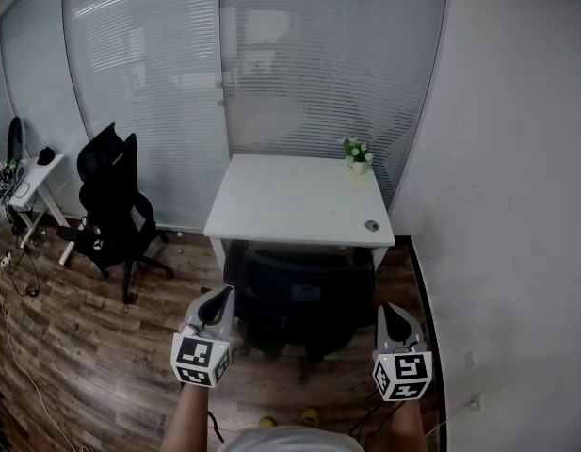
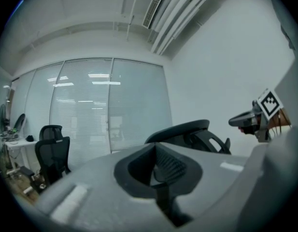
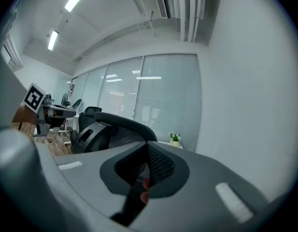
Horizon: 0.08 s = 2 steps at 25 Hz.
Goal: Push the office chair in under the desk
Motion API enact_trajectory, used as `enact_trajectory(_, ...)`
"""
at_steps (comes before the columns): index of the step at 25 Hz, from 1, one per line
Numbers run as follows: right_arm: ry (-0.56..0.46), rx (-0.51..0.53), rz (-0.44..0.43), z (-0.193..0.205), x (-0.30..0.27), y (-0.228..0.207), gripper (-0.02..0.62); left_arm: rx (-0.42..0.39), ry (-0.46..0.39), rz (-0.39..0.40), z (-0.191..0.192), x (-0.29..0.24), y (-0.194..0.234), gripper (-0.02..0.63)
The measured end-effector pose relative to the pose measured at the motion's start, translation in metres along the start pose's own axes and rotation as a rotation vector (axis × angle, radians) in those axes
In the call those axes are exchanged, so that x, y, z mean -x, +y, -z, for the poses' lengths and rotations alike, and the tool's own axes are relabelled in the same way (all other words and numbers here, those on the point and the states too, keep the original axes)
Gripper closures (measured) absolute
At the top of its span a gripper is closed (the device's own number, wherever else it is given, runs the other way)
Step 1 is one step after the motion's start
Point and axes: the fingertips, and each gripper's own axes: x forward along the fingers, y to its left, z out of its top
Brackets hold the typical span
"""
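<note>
Office chair [image 1: 304,295] sits w/ its seat hidden beneath the white desk [image 1: 290,196]; backrest stands close to the desk's front edge, base legs showing on the wood floor [image 1: 102,347] just behind; judged: push is largely done, at most a short final shove left to bring the backrest against the edge. Left gripper [image 1: 219,299] is beside the chair's left side, right gripper [image 1: 392,314] beside its right; both point roughly level toward the desk; contact w/ the chair can't be confirmed from head view, and both gripper views show the backrest off to one side, not betw. the jaws. Both claws are closed tight, pads together, nothing held. Desk top carries a small potted plant [image 1: 357,154] at the far right corner. A second black chair [image 1: 113,201] stands well apart at left, not involved.
</note>
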Motion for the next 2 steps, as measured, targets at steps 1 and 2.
enact_trajectory(1,-0.001,0.004,0.002,-0.0001,0.0009,0.0,0.594,0.0,-0.001,-0.001,-0.0001,0.0006,0.0002,0.609)
enact_trajectory(2,-0.002,0.007,0.003,-0.0001,0.0017,0.0,0.594,-0.001,-0.001,-0.001,-0.0002,0.0012,0.0004,0.609)
